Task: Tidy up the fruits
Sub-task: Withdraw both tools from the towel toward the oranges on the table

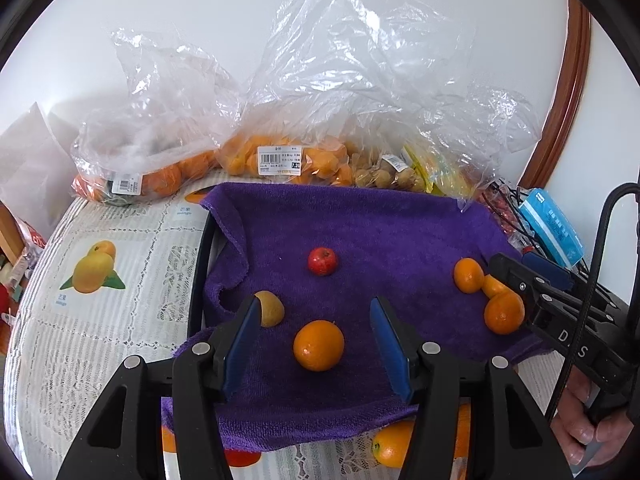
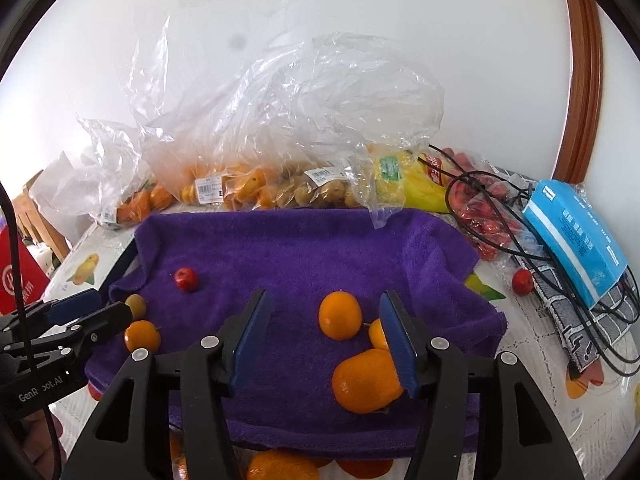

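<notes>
Your left gripper (image 1: 314, 340) is released, jaws apart w/ an orange (image 1: 318, 345) lying loose between them on the purple towel (image 1: 380, 224). A brown fruit (image 1: 270, 308) sits just left of it, partly behind the left finger; a small red fruit (image 1: 322, 261) lies farther back. Your right gripper (image 2: 326, 338) is also released: three oranges cluster at its right finger, the big one (image 2: 366, 380) nearest, not pinched. Bagged fruit (image 1: 280, 160) lines the far edge of the bench (image 1: 100, 320). A blue box (image 2: 576, 232) sits far right.
</notes>
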`<state>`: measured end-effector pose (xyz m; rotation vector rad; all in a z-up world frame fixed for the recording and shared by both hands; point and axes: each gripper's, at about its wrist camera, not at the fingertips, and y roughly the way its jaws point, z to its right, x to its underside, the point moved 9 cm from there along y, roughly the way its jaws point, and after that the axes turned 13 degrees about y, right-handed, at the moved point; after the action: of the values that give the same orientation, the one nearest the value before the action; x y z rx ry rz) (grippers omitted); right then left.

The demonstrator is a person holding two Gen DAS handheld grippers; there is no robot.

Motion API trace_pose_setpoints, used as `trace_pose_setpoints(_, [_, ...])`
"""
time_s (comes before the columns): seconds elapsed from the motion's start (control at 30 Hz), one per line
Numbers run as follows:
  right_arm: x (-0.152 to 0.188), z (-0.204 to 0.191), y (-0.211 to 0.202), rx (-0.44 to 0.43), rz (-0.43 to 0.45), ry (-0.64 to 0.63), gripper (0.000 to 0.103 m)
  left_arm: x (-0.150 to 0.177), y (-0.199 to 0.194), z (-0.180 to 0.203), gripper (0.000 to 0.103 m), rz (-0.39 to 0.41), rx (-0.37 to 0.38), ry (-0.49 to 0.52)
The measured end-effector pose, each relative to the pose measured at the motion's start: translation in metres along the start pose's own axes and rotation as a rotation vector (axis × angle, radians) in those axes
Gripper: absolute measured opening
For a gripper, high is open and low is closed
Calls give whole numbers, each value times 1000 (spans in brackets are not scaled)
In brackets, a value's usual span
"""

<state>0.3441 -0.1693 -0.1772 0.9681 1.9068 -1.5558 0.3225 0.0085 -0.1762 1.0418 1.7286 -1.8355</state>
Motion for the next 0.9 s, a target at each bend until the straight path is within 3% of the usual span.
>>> trace_pose_setpoints(0.2, [5,-6,-30,13,34,-18,64,-4,-21,-2,54,45,-17,21])
trace_pose_setpoints(0.4, [11,-1,-61,30,57,-18,66,11,-33,-3,54,14,15,-24])
trace_pose_setpoints(0.63, [21,6,-90,39,80,0,66,28,-57,7,54,10,-16,31])
trace_pose_setpoints(0.8, [39,5,-102,26,20,-2,66,42,-71,13,54,-12,-29,84])
trace_pose_setpoints(0.9, [52,3,-108,15,12,-21,64,51,-78,7,54,-8,-82,95])
